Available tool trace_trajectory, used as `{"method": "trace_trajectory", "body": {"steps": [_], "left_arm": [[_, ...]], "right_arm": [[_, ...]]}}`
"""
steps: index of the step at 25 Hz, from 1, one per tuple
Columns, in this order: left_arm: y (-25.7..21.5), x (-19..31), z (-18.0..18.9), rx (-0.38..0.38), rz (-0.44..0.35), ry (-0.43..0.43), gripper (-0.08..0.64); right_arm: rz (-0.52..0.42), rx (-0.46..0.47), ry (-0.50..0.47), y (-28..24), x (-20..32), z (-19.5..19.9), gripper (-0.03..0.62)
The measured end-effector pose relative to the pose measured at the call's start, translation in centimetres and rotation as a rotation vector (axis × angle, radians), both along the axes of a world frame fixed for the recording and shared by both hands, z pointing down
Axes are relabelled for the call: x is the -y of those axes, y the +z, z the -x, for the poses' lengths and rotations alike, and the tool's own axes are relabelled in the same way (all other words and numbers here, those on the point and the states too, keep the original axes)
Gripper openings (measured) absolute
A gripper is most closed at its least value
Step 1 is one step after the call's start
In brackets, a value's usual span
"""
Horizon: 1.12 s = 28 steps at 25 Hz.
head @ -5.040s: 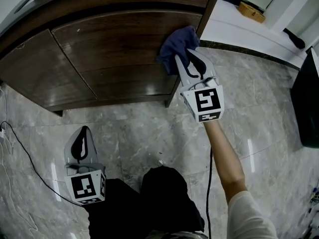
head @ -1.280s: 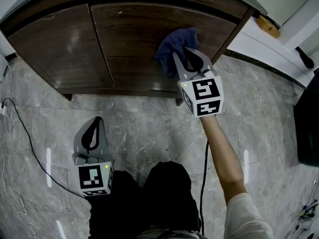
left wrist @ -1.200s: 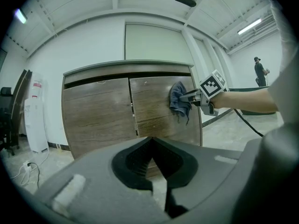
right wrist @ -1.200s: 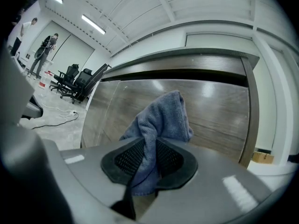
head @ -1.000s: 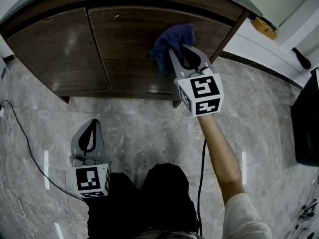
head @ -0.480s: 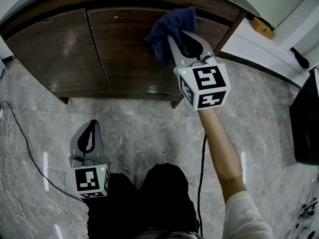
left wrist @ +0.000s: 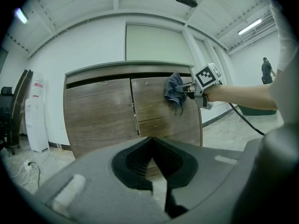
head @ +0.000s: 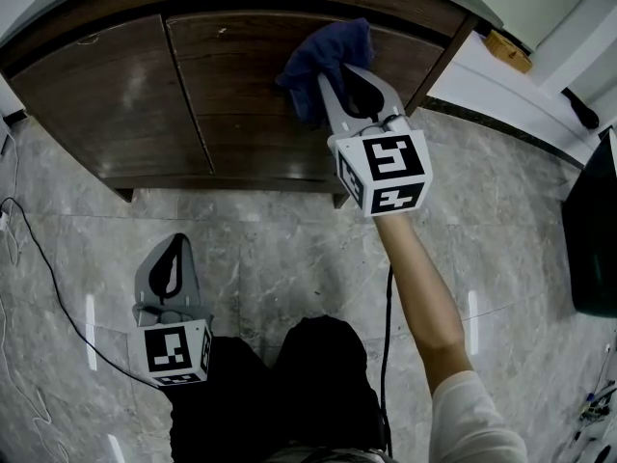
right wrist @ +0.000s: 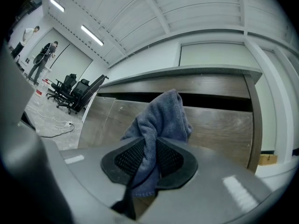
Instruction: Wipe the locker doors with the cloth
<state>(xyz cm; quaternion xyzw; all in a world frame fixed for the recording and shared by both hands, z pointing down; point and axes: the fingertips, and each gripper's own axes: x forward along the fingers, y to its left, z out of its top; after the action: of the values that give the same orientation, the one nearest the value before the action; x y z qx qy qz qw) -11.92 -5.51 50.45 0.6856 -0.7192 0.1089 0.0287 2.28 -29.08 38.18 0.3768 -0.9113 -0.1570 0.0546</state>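
Observation:
A low brown wooden locker with two doors stands against the wall. My right gripper (head: pixel 339 75) is shut on a dark blue cloth (head: pixel 321 61), which lies against the upper part of the right door (head: pixel 260 95). In the right gripper view the cloth (right wrist: pixel 161 118) bunches up out of the shut jaws in front of the door (right wrist: pixel 219 127). In the left gripper view the cloth (left wrist: pixel 175 92) hangs on the right door (left wrist: pixel 156 108). My left gripper (head: pixel 166 263) is held low over the floor, shut and empty, well back from the left door (head: pixel 106 95).
Grey marble floor (head: pixel 289 258) lies in front of the locker. A black cable (head: pixel 39 278) runs across it at the left. A dark object (head: pixel 593 220) stands at the right edge. Office chairs (right wrist: pixel 74 90) and two people (right wrist: pixel 39 55) are far off at the left.
Over the last second my right gripper has carried the cloth up the right door and slightly left. The left gripper has stayed where it was.

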Motion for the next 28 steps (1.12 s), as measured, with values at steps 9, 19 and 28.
{"method": "trace_trajectory", "body": {"steps": [9, 19, 28], "left_arm": [[0.5, -0.1, 0.3, 0.005, 0.006, -0.005, 0.0], [0.4, -0.1, 0.4, 0.004, 0.02, -0.01, 0.0], [0.6, -0.2, 0.6, 0.012, 0.021, -0.013, 0.0]], "right_arm": [[0.03, -0.015, 0.0, 4.5, -0.2, 0.6, 0.081], [0.082, -0.046, -0.012, 10.3, -0.5, 1.2, 0.08], [0.172, -0.097, -0.032, 17.0, -1.0, 2.1, 0.078]]}}
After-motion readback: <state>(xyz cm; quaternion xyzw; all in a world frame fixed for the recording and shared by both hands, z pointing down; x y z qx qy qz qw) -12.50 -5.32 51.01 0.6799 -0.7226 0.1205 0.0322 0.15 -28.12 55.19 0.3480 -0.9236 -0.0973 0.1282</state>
